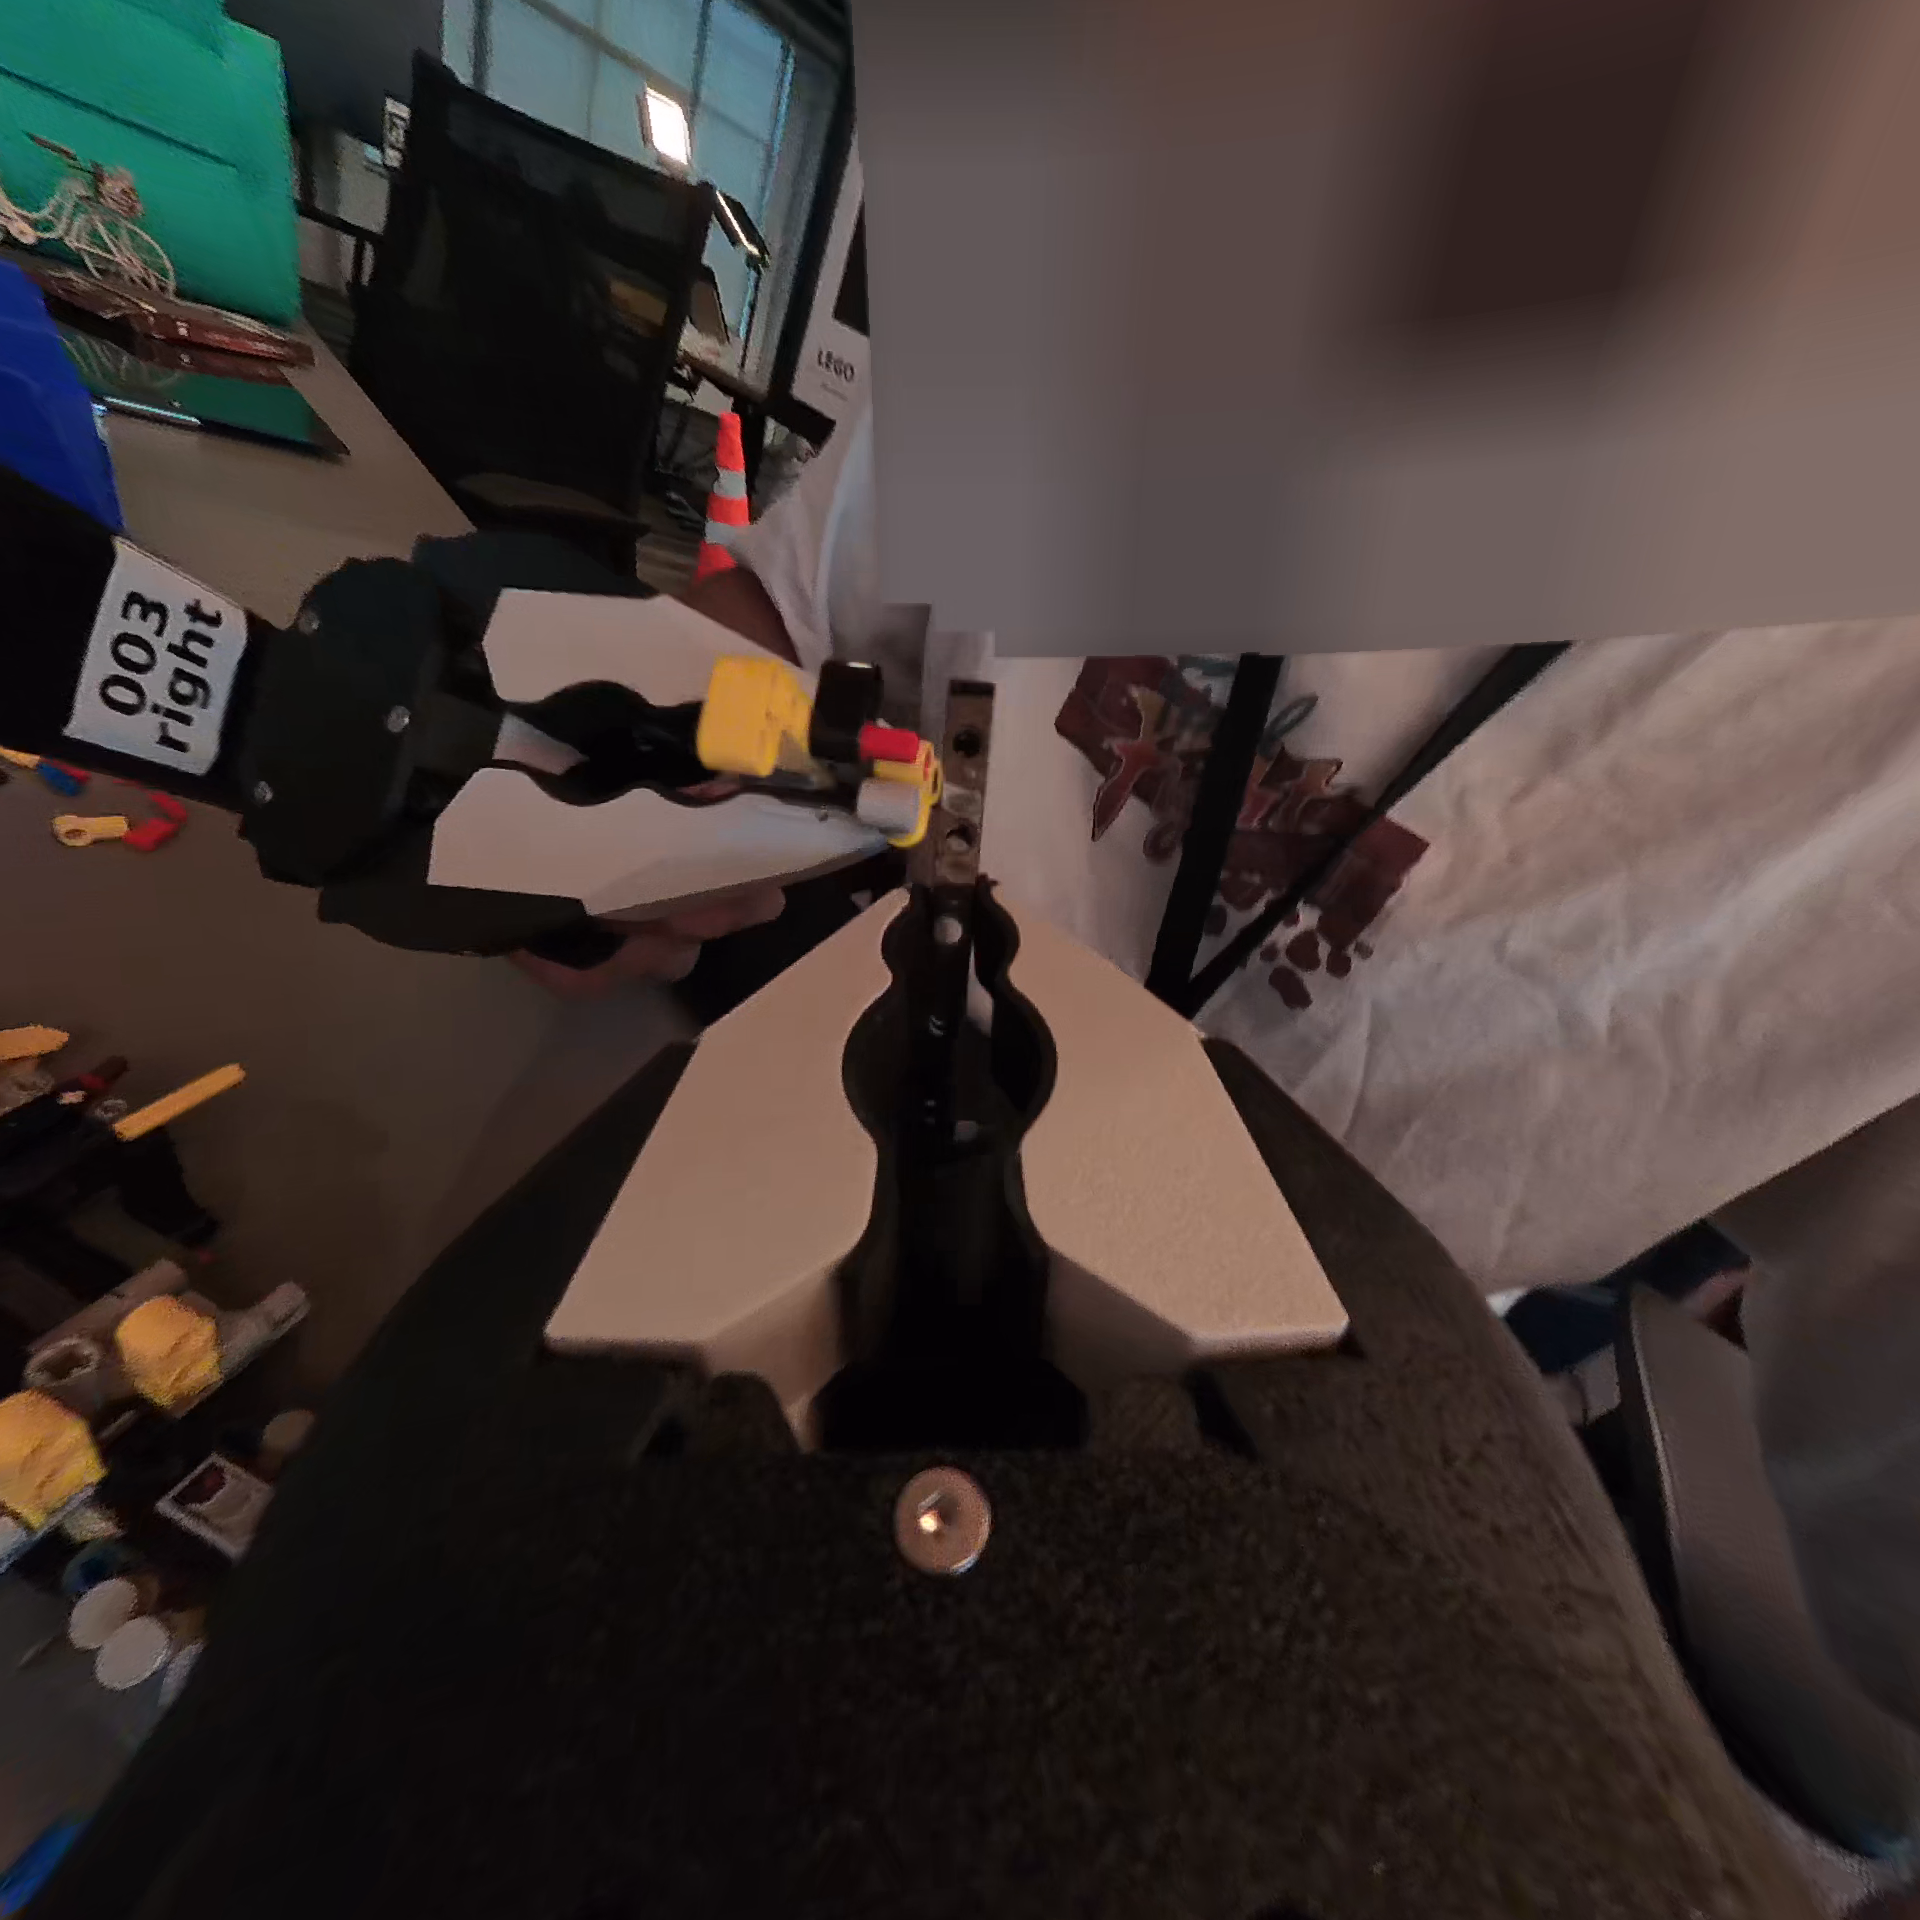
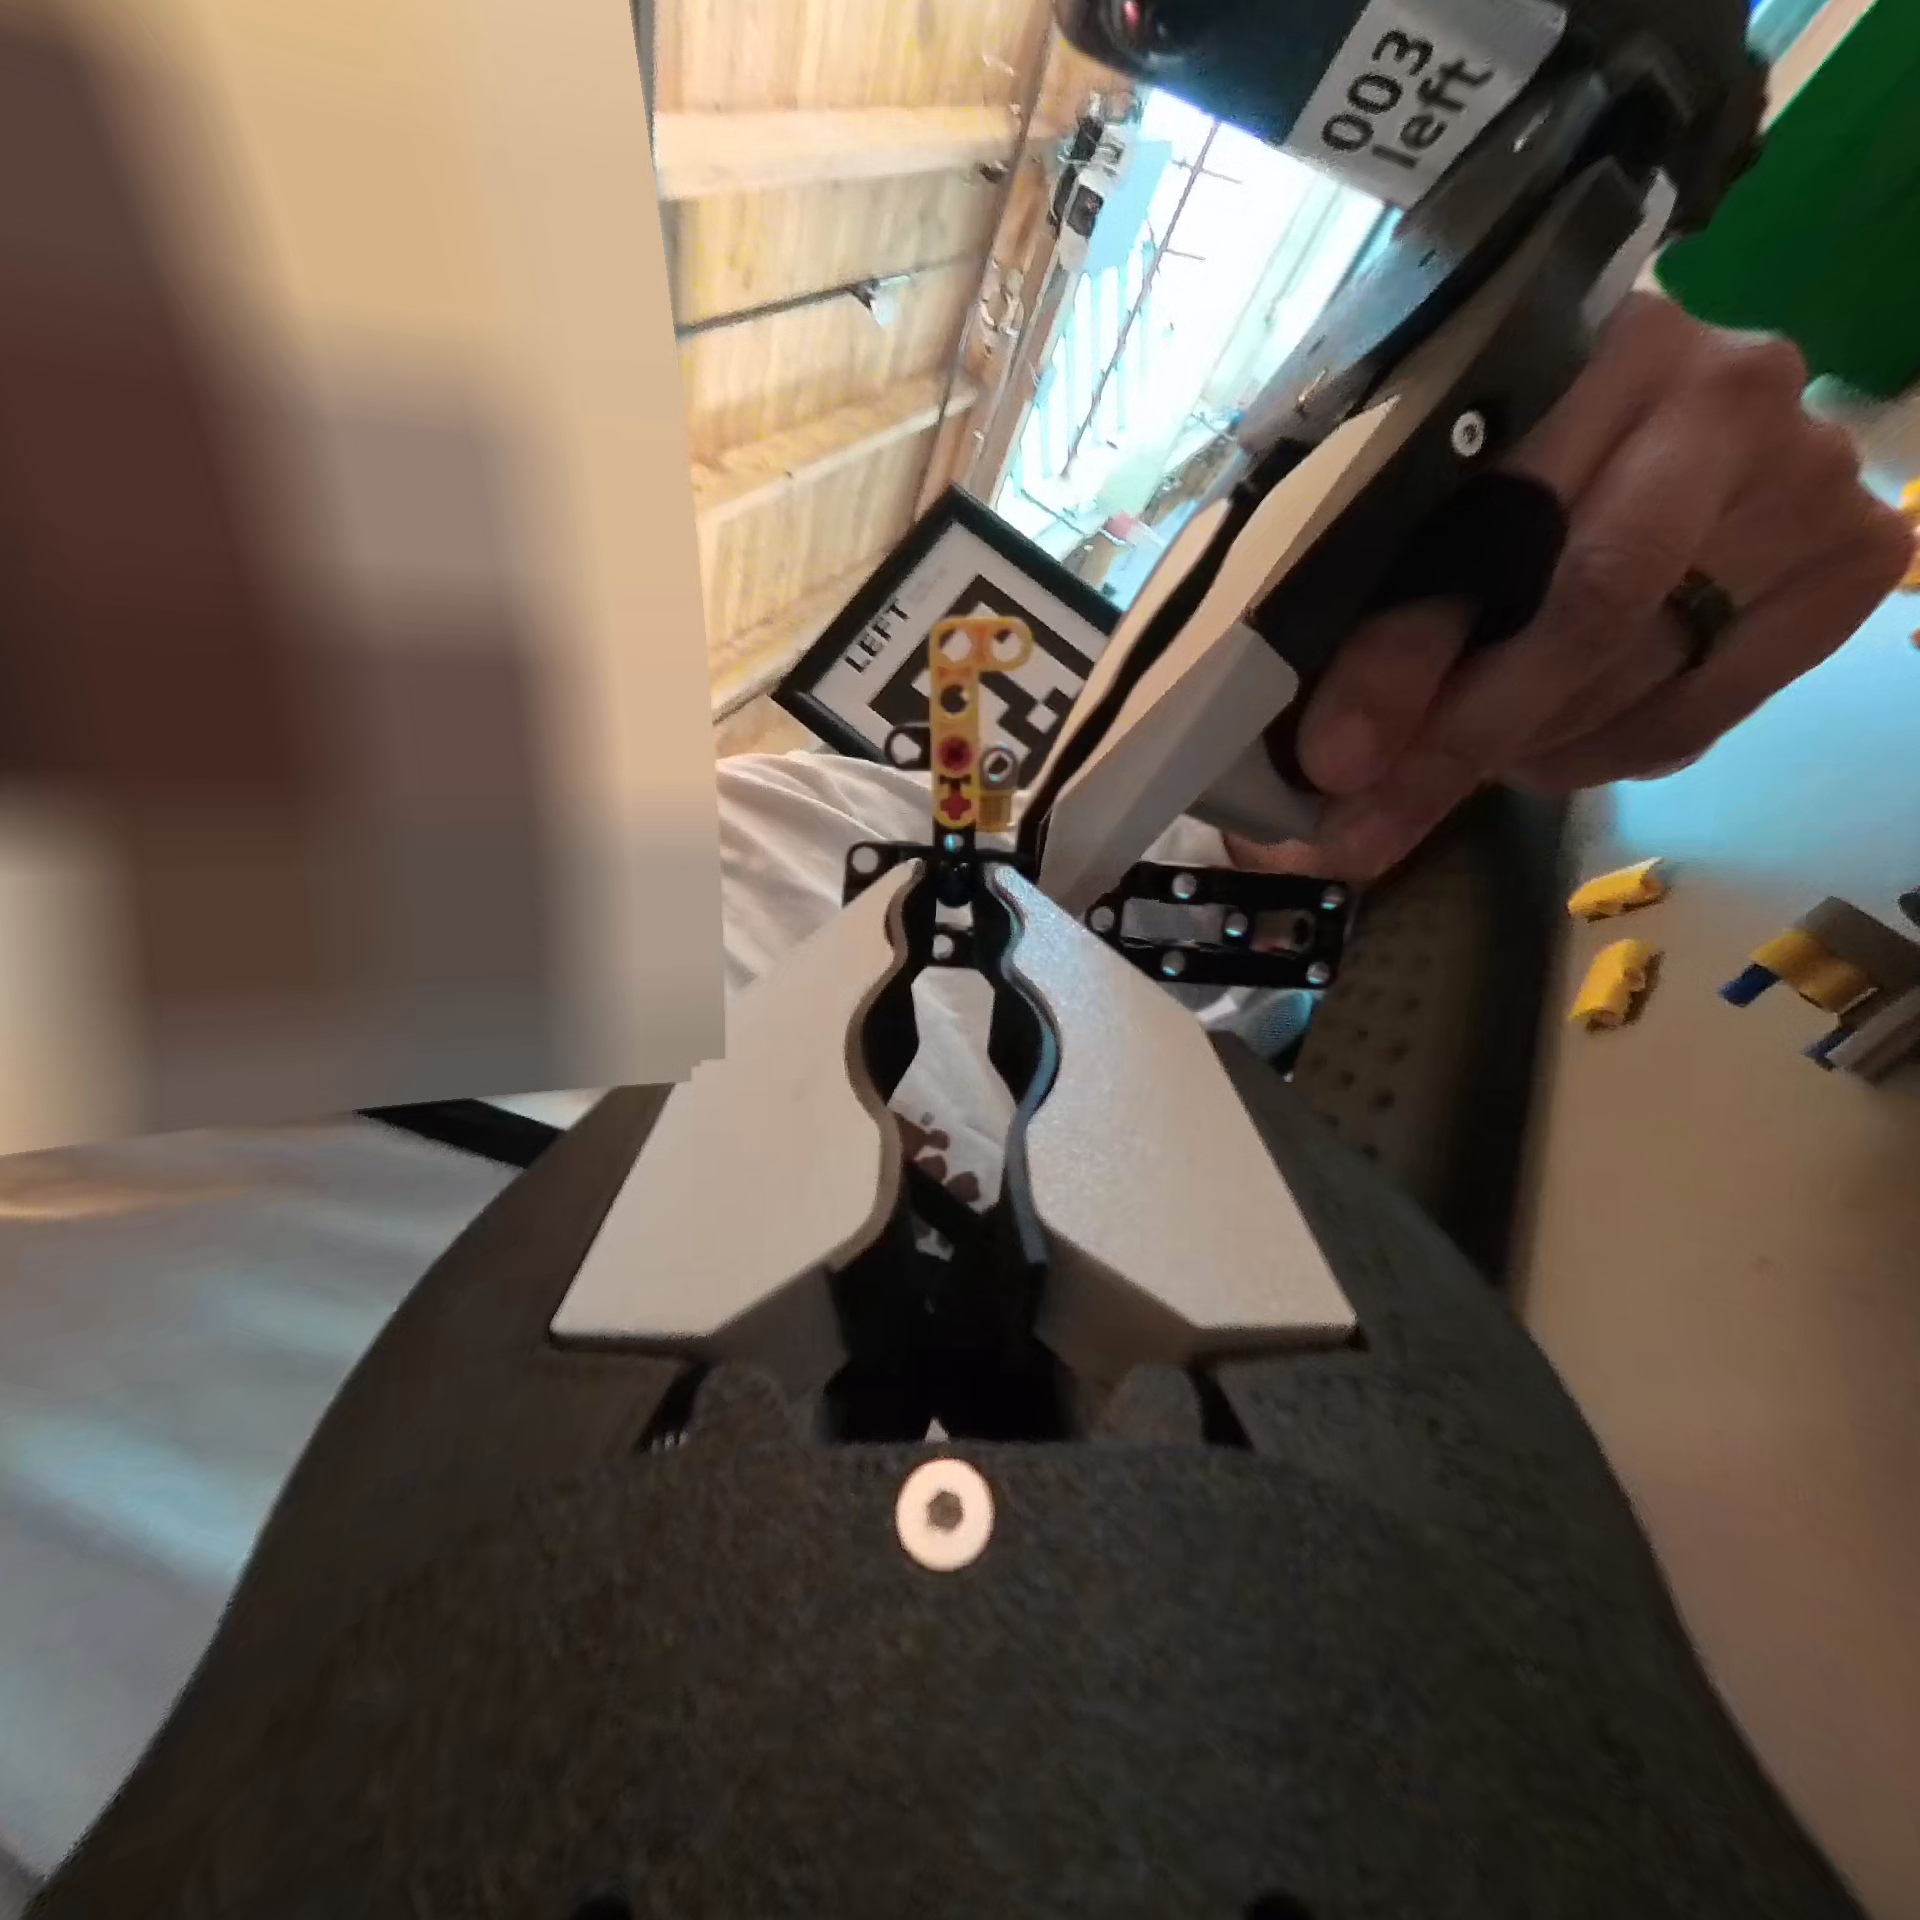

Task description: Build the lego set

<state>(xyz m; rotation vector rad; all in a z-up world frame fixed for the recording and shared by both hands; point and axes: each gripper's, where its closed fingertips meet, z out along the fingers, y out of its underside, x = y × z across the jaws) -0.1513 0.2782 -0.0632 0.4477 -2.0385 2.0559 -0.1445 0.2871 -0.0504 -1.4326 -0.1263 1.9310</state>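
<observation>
1. Wooden slat walling and bright windows are seen behind the black frame (image 2: 1226,928), with loose yellow pieces (image 2: 1614,935) lying on the pale worktop (image 2: 1662,1299) beside it.
2. The frame is clamped edge-on in the closed left hand-held gripper (image 1: 948,914), raised well above the worktop.
3. A yellow sub-assembly (image 1: 821,743) with red and grey pins is gripped in the closed right hand-held gripper (image 2: 951,883), its pin ends touching the frame's holes.
4. A joining step is judged to be in hand; next, the pins must be lined up squarely and pressed home while the frame is braced.
</observation>
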